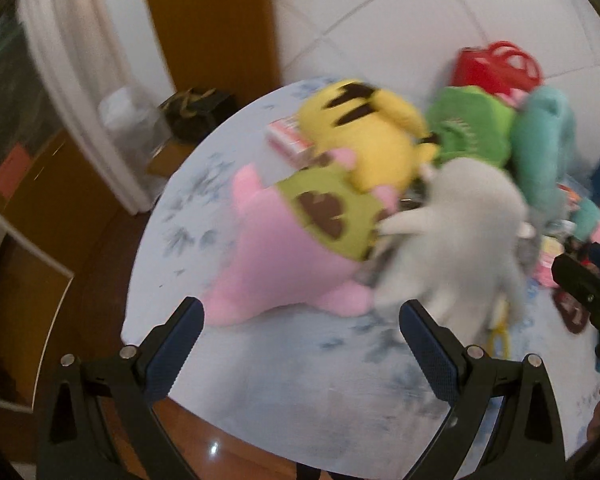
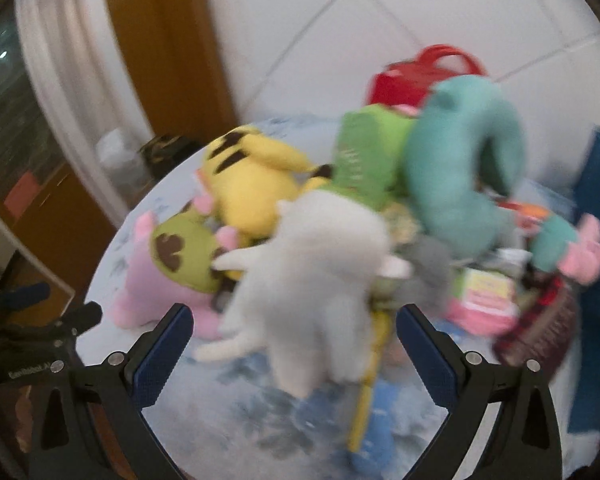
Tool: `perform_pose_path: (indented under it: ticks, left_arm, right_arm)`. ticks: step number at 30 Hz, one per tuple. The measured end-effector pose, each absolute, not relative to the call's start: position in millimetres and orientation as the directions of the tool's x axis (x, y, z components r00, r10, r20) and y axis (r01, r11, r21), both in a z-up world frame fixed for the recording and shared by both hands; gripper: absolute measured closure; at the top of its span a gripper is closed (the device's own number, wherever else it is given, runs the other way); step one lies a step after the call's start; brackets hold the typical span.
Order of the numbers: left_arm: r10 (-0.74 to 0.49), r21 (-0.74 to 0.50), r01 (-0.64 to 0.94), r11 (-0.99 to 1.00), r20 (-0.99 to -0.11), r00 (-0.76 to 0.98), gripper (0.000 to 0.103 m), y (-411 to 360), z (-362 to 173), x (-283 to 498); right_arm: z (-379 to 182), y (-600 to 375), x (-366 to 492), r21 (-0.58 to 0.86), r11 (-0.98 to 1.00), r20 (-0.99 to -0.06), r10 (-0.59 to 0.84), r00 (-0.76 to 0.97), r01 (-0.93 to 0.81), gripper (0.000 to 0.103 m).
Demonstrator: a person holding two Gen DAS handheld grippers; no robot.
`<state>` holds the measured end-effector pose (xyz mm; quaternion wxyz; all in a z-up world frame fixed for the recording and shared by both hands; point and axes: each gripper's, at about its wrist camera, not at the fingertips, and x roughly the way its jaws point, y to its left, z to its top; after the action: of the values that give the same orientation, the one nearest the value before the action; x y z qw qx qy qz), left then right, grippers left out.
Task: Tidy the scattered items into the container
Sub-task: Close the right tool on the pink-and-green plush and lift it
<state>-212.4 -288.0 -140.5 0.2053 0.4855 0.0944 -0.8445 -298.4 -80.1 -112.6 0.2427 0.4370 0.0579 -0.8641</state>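
Note:
A pile of soft toys lies on a round table with a pale blue flowered cloth (image 1: 260,392). The pile holds a pink plush with a green spotted patch (image 1: 276,264), a yellow plush with black stripes (image 1: 364,136), a white plush (image 2: 312,280), a green plush (image 2: 364,152) and a teal plush (image 2: 452,176). My left gripper (image 1: 300,320) is open just short of the pink plush, nothing between its fingers. My right gripper (image 2: 294,328) is open, and the white plush's lower end shows between its spread fingers. Both views are blurred.
A red handled bag (image 2: 412,72) stands behind the pile and a blue upright object (image 2: 596,220) is at the right edge. Small packets (image 2: 480,296), a yellow strip (image 2: 370,368) and a little box (image 1: 288,140) lie among the toys. Wooden floor and door are left.

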Motion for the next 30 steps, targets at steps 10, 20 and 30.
perform_pose_path:
  ticks: [10,20,30]
  left_arm:
    - [-0.204,-0.005,0.464,-0.886,-0.894,-0.400,0.003,-338.8,-191.4,-218.5]
    - [-0.064,-0.026,0.191,-0.981,-0.891,-0.450,0.003,-373.2,-221.2,-248.7]
    - [0.026,-0.016,-0.032,-0.999,-0.942,-0.334,0.003,-409.2,-291.4,-243.5]
  right_arm:
    - [-157.3,-174.0,-311.3,0.084,-0.801,-0.833,-0.382,-0.399,0.592,0.026]
    - [-187.9,-215.1,-316.2,0.053,-0.891,-0.858,-0.272,-0.436,0.451,0.029]
    - [-241.1,-247.7,-291.8,0.047,-0.983,-0.905,-0.118,-0.409,0.179,0.036]
